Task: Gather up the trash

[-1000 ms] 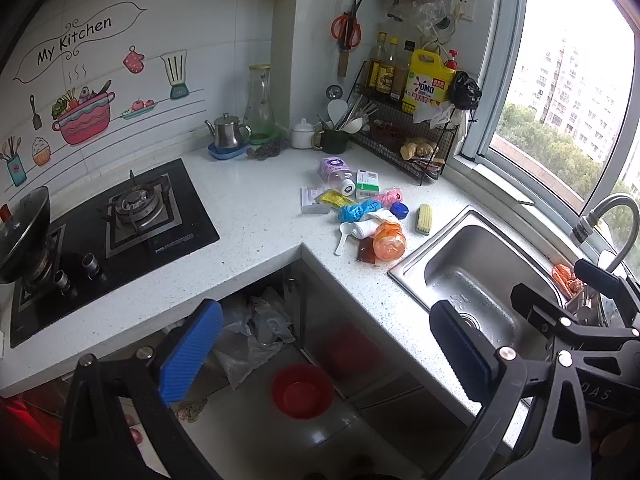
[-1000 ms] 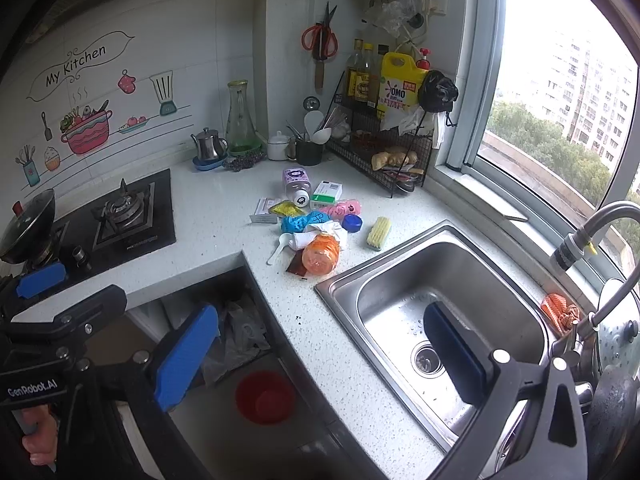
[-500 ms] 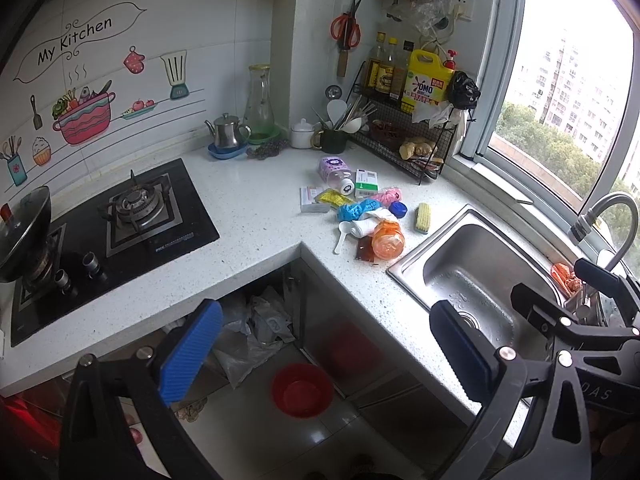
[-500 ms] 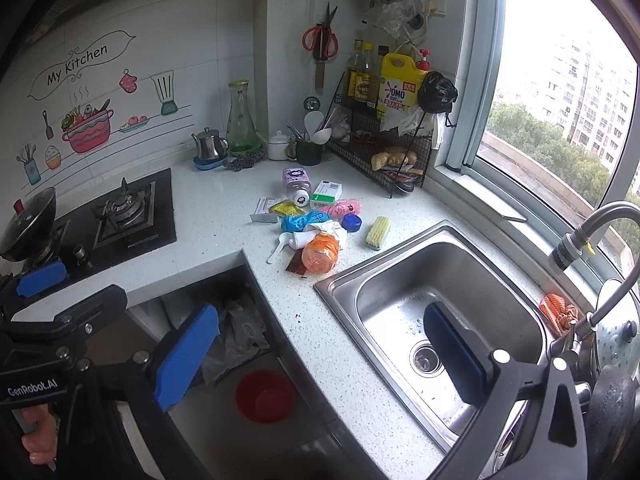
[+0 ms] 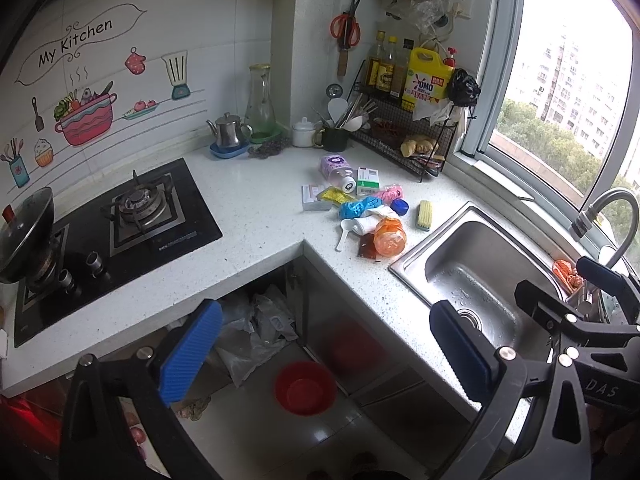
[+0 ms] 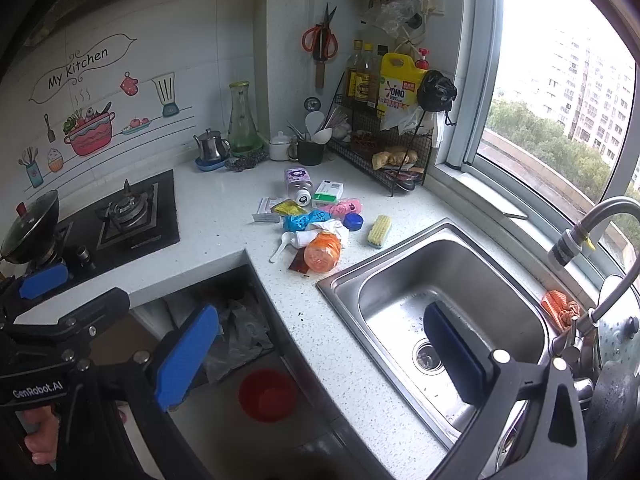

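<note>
— Speckled white stone countertop (image 5: 256, 216) runs in an L past a black glass gas hob (image 5: 120, 232) to a stainless steel sink (image 6: 452, 300). Where is the trash?

— Heaped in a trash pile (image 5: 360, 208) on the countertop, between the hob and the sink, close to the inner corner. An orange ribbed plastic bottle (image 6: 322, 254) lies on its side at the near edge, touching a dark flat sachet (image 6: 299, 263) and a white plastic spoon (image 6: 282, 243).

— And behind it?

— A crumpled blue wrapper (image 5: 358, 207), a pink one (image 5: 390, 193), a round blue cap (image 5: 400, 206), a clear bottle with a purple label (image 6: 298, 182), and a small green-and-white carton (image 6: 328, 193). A yellow bristled scrub brush (image 6: 379, 230) sits just beside the pile, near the sink rim.

— The tools?

— Left gripper (image 5: 326, 356) is spread wide, ridged blue rubber pads holding nothing, well short of the pile. Right gripper (image 6: 320, 350) is equally wide and empty, one pad over the sink basin.

— Anything below?

— A round red plastic basin (image 5: 306, 388) on the floor, beside crumpled grey bags (image 5: 256, 332) under the counter.
</note>
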Demonstrator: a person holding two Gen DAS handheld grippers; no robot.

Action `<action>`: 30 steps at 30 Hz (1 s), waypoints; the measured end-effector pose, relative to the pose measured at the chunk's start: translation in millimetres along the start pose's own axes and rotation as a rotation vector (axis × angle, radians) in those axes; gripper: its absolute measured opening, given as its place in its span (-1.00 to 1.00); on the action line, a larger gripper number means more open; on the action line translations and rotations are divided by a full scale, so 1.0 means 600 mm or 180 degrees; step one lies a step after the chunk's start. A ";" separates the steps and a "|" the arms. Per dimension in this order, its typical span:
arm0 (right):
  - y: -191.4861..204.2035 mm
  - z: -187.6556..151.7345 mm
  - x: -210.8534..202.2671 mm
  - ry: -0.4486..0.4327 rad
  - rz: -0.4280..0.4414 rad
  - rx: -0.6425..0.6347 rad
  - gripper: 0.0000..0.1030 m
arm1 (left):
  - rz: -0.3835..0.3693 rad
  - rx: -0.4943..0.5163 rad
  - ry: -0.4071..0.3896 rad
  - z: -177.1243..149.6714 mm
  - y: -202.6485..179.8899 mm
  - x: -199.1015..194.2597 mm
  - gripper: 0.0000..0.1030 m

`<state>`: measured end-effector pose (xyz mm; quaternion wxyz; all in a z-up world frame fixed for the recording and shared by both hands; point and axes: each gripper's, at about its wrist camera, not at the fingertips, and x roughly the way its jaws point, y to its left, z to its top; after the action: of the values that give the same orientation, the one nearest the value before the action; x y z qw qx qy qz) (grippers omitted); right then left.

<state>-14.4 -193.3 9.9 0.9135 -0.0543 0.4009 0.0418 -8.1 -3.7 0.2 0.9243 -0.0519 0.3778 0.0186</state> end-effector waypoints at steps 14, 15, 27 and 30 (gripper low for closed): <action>0.006 0.000 -0.003 0.0010 -0.0001 -0.0011 0.99 | -0.0061 -0.0004 0.0003 0.002 0.007 -0.004 1.00; 0.007 0.001 -0.004 0.0014 -0.0002 -0.0009 0.99 | -0.0067 -0.0005 0.0004 0.003 0.007 -0.005 1.00; 0.006 0.007 0.000 0.0009 -0.0030 0.0077 0.99 | -0.0143 0.0062 0.0008 0.017 0.011 0.008 1.00; 0.002 0.011 0.008 0.0023 -0.0041 0.0143 0.99 | -0.0196 0.0025 0.0074 0.026 0.017 0.024 1.00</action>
<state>-6.3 -191.0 10.7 0.9133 -0.0365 0.4047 0.0267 12.7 8.3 0.3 0.9202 -0.0600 0.3867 -0.0119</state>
